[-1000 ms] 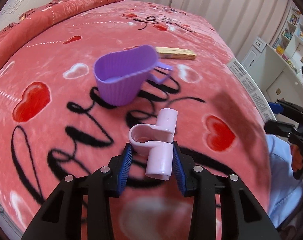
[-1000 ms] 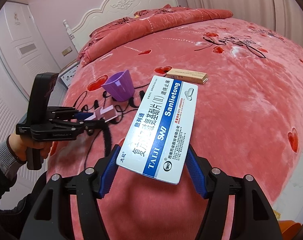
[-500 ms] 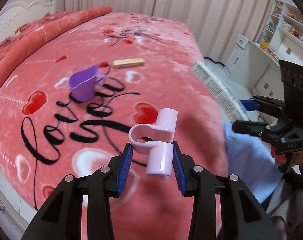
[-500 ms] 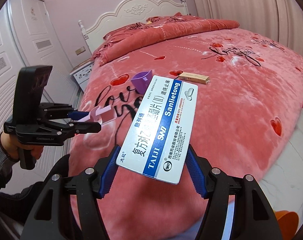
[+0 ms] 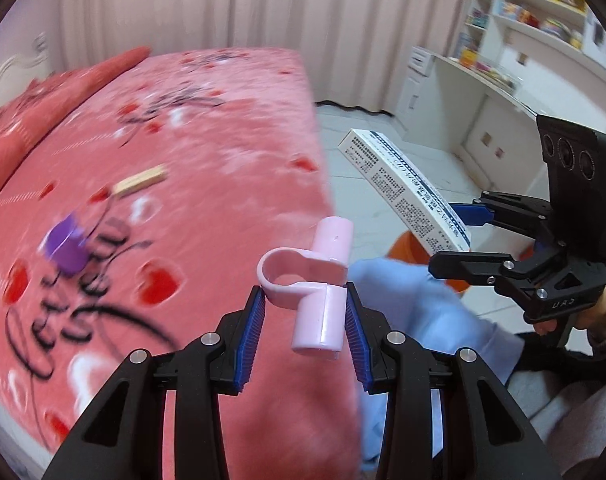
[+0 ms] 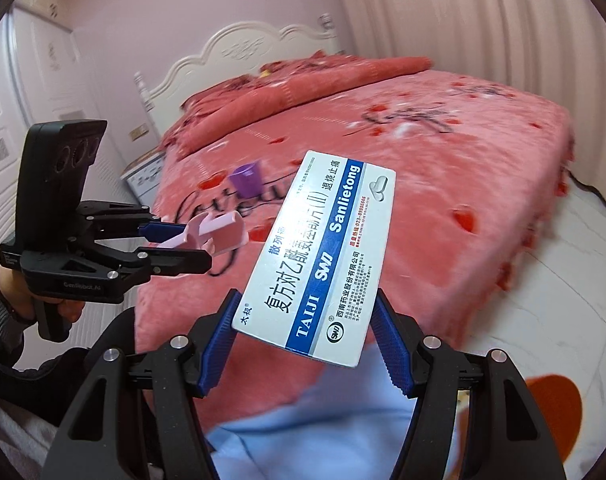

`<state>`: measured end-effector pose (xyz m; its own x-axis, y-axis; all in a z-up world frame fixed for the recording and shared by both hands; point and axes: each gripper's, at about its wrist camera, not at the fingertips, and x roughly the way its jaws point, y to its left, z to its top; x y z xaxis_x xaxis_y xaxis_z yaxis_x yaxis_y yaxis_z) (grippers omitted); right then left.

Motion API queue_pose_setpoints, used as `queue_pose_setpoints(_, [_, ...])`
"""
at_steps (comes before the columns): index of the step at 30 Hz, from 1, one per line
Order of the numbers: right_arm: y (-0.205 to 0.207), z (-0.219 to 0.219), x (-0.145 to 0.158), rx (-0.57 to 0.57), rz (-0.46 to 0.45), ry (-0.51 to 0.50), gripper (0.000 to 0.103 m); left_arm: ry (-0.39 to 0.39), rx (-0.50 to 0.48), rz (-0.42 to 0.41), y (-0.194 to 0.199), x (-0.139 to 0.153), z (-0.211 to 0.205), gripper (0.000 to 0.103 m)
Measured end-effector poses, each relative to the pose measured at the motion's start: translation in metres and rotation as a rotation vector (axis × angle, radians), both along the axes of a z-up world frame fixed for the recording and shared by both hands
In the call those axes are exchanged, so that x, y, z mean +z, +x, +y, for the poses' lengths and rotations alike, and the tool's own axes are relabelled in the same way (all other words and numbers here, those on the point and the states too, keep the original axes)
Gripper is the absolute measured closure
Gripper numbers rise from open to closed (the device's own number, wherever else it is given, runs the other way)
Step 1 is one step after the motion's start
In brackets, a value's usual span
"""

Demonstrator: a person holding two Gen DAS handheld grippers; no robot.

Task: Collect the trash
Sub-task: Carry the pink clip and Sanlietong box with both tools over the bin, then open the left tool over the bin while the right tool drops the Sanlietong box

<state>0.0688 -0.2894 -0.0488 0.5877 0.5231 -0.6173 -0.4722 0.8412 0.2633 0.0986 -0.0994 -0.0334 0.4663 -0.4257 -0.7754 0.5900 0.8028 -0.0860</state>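
Fingers first: our left gripper (image 5: 305,324) is clamped on a pink plastic clip (image 5: 315,292), its ring poking toward ten o'clock. Our right gripper (image 6: 303,344) pinches a white-and-blue medicine box (image 6: 323,256), slanted up toward one o'clock. Beyond them we see the bed (image 5: 223,184) under a pink heart-print blanket, blurred. On it at nine o'clock stands a purple cup (image 5: 65,246), and nearer eleven lies a small tan box (image 5: 140,181). At four o'clock from the right gripper, something orange (image 6: 555,412) sits on the pale floor. White shelves (image 5: 523,32) fill two o'clock, curtains (image 5: 223,4) twelve.
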Motion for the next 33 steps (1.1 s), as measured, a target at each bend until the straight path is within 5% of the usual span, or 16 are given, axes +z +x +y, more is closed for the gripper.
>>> queue_pose_setpoints(19, [-0.072,-0.239,-0.033,-0.506,0.059,0.006,0.039,0.021,-0.433,0.035,0.020,-0.025,-0.231,0.062])
queue_pose_setpoints(33, [-0.102,-0.325,-0.073,-0.651,0.119,0.042,0.039,0.072,-0.557,0.117,0.019,-0.076,-0.318,0.062])
